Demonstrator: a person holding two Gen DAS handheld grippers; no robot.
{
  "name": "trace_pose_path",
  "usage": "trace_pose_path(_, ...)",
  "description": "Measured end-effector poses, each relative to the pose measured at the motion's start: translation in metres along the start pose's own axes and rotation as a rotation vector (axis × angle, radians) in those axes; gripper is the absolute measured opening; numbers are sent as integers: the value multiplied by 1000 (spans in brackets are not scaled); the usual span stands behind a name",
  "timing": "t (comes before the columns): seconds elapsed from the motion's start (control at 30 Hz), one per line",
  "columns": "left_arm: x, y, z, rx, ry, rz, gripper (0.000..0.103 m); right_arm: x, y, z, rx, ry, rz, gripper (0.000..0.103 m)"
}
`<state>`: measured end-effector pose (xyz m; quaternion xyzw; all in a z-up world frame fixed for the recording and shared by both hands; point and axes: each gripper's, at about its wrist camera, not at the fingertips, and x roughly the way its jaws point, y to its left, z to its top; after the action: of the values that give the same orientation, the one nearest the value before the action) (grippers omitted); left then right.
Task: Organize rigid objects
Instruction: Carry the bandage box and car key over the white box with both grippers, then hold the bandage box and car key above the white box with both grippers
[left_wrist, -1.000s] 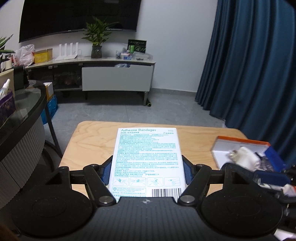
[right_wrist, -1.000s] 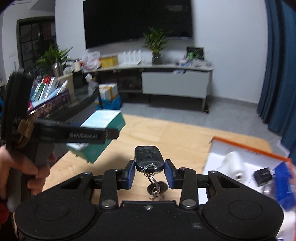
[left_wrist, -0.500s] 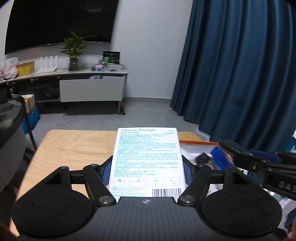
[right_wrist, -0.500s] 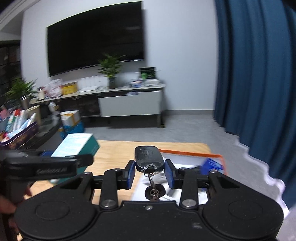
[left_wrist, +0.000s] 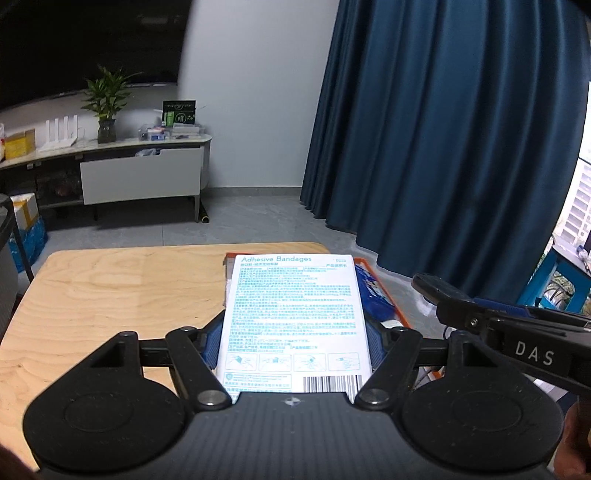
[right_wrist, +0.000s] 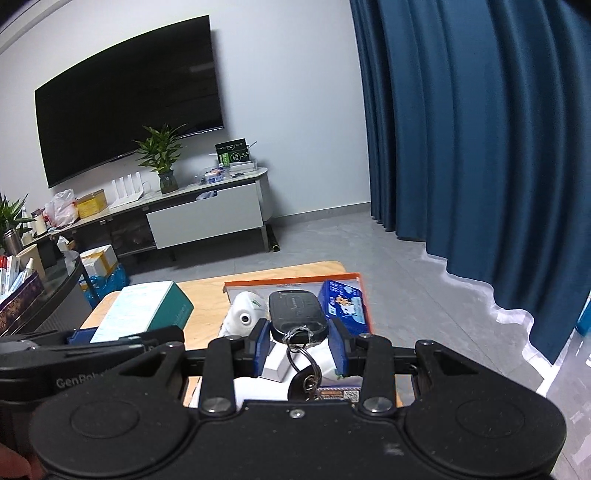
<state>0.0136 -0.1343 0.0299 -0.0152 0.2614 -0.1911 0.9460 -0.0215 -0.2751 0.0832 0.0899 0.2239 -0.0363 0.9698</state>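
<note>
Bandage box (left_wrist: 295, 325), white, teal print, in left jaws, black key fob (right_wrist: 297, 312) in right jaws

Both handheld grippers loaded, side by side over the table's right end.

The left gripper (left_wrist: 293, 345) clamps a box flat between its blue pads (left_wrist: 211, 345), pointing slightly downward. The right gripper (right_wrist: 298, 341) pinches a key fob at the narrowest it closes, angled down. A hand (left_wrist: 574, 441) shows behind its handle.
</note>
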Motion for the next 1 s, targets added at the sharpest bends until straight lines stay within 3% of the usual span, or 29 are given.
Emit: trace_pose_path(1.0,2,-14,-9,20,9,3,72,-16,-2,-7,-21,9,-12,43)
